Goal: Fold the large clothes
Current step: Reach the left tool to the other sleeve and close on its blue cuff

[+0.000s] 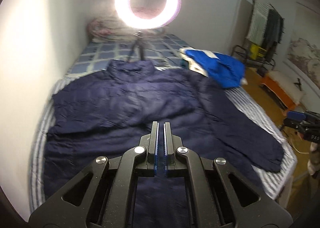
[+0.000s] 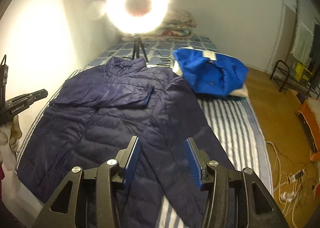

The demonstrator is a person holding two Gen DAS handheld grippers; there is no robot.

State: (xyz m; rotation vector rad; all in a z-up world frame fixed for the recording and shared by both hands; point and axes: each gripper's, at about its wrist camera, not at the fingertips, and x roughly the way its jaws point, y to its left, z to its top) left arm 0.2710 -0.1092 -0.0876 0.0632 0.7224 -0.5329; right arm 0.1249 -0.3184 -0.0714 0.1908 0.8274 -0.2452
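A navy puffer jacket (image 1: 124, 104) (image 2: 112, 108) lies spread flat on the bed, collar towards the far end. One sleeve is folded across its chest. The other sleeve (image 2: 180, 148) runs down towards the near right edge of the bed. My left gripper (image 1: 161, 123) hovers above the jacket's lower body, shut, with nothing between its fingers. Over the long sleeve, my right gripper (image 2: 162, 139) is held open and clear of the fabric. A bright blue garment (image 1: 222, 68) (image 2: 212, 74) lies crumpled on the bed to the right of the jacket's shoulder.
A lit ring light (image 2: 137, 6) on a small tripod (image 2: 138, 50) stands on the bed behind the collar. Folded bedding (image 2: 178, 24) is stacked at the head. A wall runs along the left. On the wooden floor to the right are cables (image 2: 290, 178), an orange bench (image 1: 280, 90) and a rack (image 2: 286, 74).
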